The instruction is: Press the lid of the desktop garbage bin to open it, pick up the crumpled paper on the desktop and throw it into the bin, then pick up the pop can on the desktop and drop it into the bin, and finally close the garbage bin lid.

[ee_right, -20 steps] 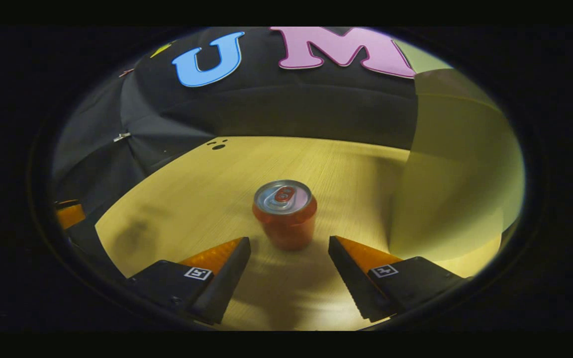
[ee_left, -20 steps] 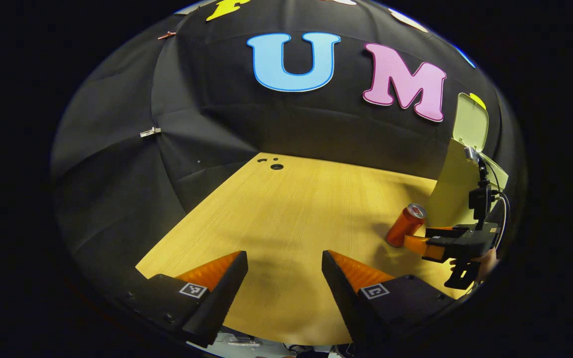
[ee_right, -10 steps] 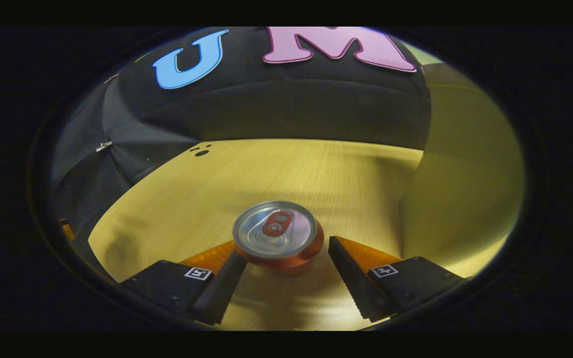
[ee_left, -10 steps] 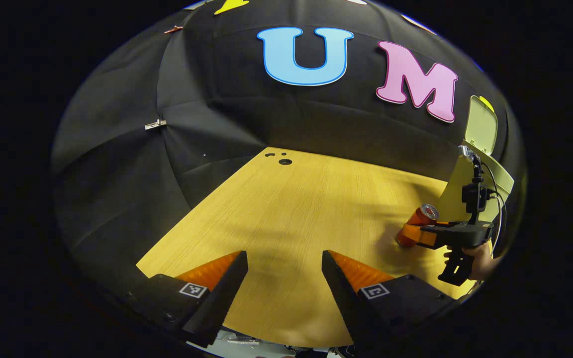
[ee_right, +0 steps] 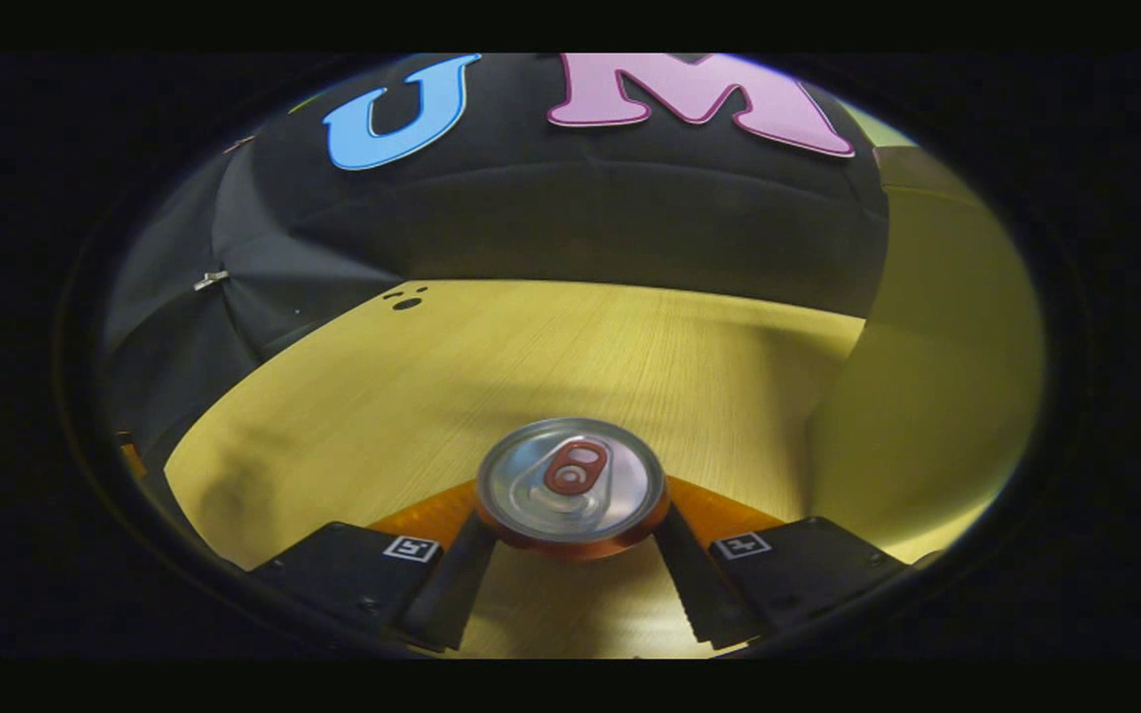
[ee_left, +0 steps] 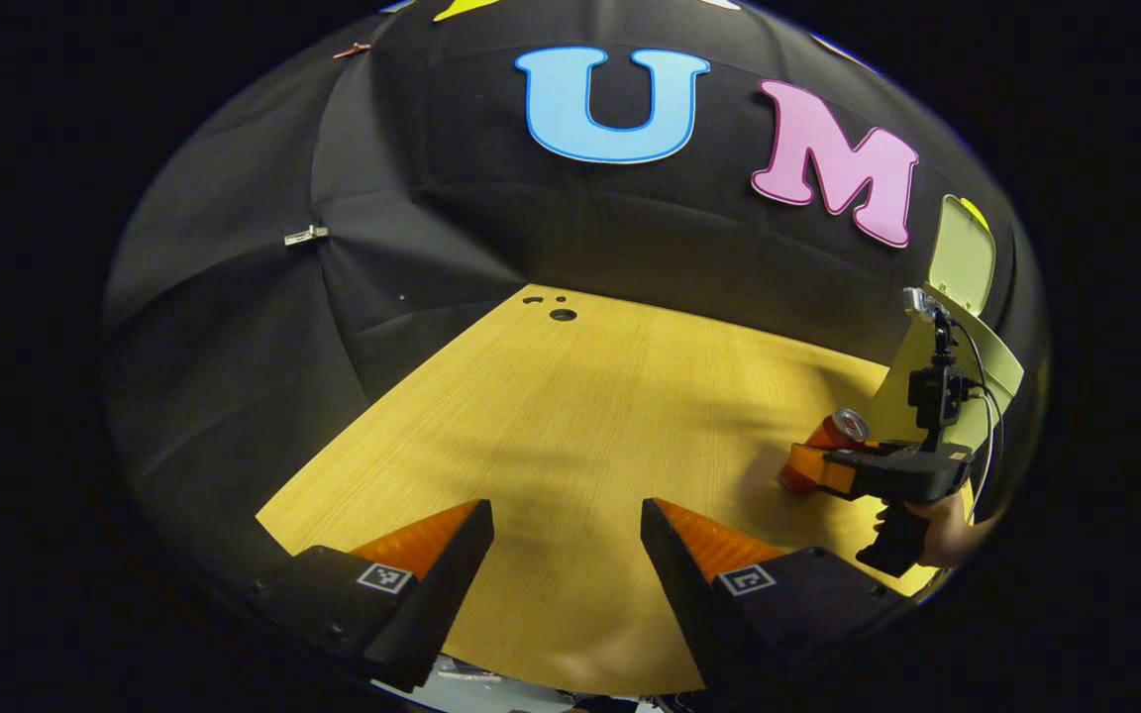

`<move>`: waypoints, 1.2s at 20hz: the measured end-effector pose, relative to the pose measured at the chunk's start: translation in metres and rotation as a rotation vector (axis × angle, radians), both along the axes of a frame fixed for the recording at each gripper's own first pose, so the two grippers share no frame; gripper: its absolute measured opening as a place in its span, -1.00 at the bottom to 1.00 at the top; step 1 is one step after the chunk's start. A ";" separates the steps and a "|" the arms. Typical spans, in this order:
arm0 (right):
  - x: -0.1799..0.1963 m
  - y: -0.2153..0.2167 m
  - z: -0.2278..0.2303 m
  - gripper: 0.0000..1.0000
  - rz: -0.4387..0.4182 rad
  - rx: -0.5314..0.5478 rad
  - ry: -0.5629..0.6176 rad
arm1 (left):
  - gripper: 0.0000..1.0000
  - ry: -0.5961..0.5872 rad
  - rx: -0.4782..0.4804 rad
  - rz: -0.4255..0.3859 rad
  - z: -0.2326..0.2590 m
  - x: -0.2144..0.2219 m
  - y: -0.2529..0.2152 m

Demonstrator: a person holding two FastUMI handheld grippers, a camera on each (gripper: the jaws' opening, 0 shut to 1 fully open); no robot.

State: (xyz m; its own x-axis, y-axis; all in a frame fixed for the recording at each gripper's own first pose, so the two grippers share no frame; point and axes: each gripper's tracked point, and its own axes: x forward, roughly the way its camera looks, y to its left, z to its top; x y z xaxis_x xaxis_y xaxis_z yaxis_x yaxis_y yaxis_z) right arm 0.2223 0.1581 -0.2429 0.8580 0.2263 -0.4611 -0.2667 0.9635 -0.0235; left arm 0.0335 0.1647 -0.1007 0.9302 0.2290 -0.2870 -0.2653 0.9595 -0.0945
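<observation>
Closing since earlier, the right gripper [ee_right: 570, 555] fingers now pinch the can [ee_right: 570, 490] at six o'clock; an off-centre squeeze could tip it.

left gripper [ee_left: 567, 555] open over desktop [ee_left: 570, 416], right gripper [ee_left: 813, 467] around pop can [ee_left: 833, 436]

The orange pop can [ee_right: 570, 495] hides its lower body behind its own silver top. The pale yellow-green plastic bin [ee_right: 937, 396], right of the can, is cut off by the view's edge.
</observation>
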 end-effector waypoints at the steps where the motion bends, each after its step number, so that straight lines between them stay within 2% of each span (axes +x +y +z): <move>1: 0.000 0.001 0.002 0.60 0.003 0.000 -0.002 | 0.92 0.001 0.001 -0.003 -0.001 0.000 -0.001; 3: -0.002 0.001 0.009 0.68 0.014 0.000 -0.014 | 0.92 -0.002 0.003 -0.006 0.001 -0.001 -0.005; 4: -0.003 0.002 0.014 0.67 0.023 -0.002 -0.020 | 0.92 -0.003 0.002 -0.006 0.002 -0.002 -0.006; 5: -0.005 0.002 0.018 0.58 0.034 -0.009 -0.026 | 0.92 -0.004 0.001 -0.007 0.002 -0.003 -0.007; 6: -0.006 0.001 0.025 0.67 0.044 -0.024 -0.036 | 0.92 -0.006 -0.001 -0.009 0.003 -0.004 -0.010; 11: -0.030 0.001 0.069 0.67 0.101 -0.020 -0.098 | 0.92 -0.030 0.023 -0.035 0.011 -0.008 -0.025; 14: -0.049 0.004 0.103 0.67 0.132 -0.002 -0.145 | 0.92 -0.039 -0.004 -0.047 0.014 -0.011 -0.036; 15: -0.056 0.006 0.113 0.58 0.143 0.009 -0.156 | 0.92 -0.043 -0.013 -0.045 0.014 -0.012 -0.036; 16: -0.062 0.006 0.125 0.67 0.151 0.018 -0.169 | 0.92 -0.042 -0.017 -0.041 0.014 -0.014 -0.037; 20: -0.083 0.005 0.182 0.67 0.180 0.047 -0.244 | 0.92 -0.047 -0.026 -0.048 0.014 -0.020 -0.043; 21: -0.085 0.004 0.195 0.58 0.182 0.057 -0.260 | 0.92 -0.046 -0.024 -0.053 0.013 -0.021 -0.045; 22: -0.088 0.002 0.207 0.65 0.182 0.066 -0.271 | 0.92 -0.042 -0.020 -0.057 0.011 -0.022 -0.045; 24: -0.095 -0.005 0.231 0.65 0.174 0.077 -0.302 | 0.92 -0.038 -0.012 -0.067 0.009 -0.025 -0.046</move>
